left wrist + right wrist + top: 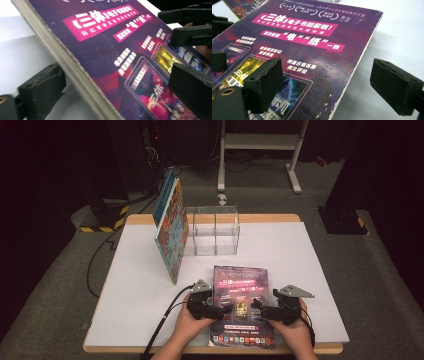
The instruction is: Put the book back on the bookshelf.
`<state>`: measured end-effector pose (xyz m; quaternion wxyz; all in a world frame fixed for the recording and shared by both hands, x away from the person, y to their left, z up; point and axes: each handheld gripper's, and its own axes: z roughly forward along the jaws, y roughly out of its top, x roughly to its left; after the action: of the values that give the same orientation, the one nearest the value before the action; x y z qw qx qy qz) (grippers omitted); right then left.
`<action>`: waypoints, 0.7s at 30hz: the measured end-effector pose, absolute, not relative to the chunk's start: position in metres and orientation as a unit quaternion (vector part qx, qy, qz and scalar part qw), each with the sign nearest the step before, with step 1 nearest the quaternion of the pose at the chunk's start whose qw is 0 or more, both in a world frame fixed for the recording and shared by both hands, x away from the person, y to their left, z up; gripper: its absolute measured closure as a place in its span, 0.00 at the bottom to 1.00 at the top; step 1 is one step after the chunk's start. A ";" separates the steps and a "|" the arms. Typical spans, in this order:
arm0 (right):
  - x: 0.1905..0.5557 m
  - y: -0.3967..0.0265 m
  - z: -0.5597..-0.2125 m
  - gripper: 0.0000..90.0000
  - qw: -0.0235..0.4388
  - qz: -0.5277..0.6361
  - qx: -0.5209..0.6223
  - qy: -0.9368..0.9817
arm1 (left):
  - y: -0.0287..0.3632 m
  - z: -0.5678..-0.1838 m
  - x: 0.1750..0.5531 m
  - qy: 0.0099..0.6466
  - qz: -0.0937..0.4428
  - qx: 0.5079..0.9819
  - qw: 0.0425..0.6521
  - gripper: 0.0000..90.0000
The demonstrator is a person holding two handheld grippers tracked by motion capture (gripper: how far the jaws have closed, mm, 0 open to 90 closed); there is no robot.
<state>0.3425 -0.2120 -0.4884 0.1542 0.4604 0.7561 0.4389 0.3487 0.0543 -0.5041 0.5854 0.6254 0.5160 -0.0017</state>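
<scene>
Right gripper (319, 85): jaws spread wide, straddling the right edge of the purple book (317, 50). One jaw hangs over the cover, the other stands off the edge over the white table (397, 30); a clear gap shows between that pad and the book edge. Not pinching. In the high view the right gripper (260, 307) sits at the book's right side, in the person's right hand (295, 330).

Left gripper (112, 87): jaws spread across the book's left edge. One jaw sits low beside or under the page block, the other over the cover. Whether the pads press the book, cannot tell. In the high view the left gripper (225, 309) is at the book's left side, held by the left hand (187, 327).

Purple book (242, 305): lies at the near middle of the table, between the two grippers, its near edge at the table's near rim. In the left gripper view the side at the jaws looks raised off the table, with shadow beneath. Glossy cover, purple with pink banners and white print, creased, corners and edges chipped white. Thick cream page block (65, 62), rough-cut.

Far left: colourful books (170, 227) stand tilted against a clear plastic box (212, 230) with dividers. Table (150, 285) is matte white with a wooden rim. Black cables (165, 315) trail from the left gripper.
</scene>
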 end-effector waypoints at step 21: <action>0.347 -0.209 -0.496 0.10 0.081 0.458 0.470 0.750 | 0.054 -0.494 0.335 0.493 0.033 0.635 0.593 0.32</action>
<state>0.3475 -0.2086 -0.4959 0.0807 0.4701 0.7503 0.4577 0.3353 0.0536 -0.4939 0.5934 0.6352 0.4932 0.0333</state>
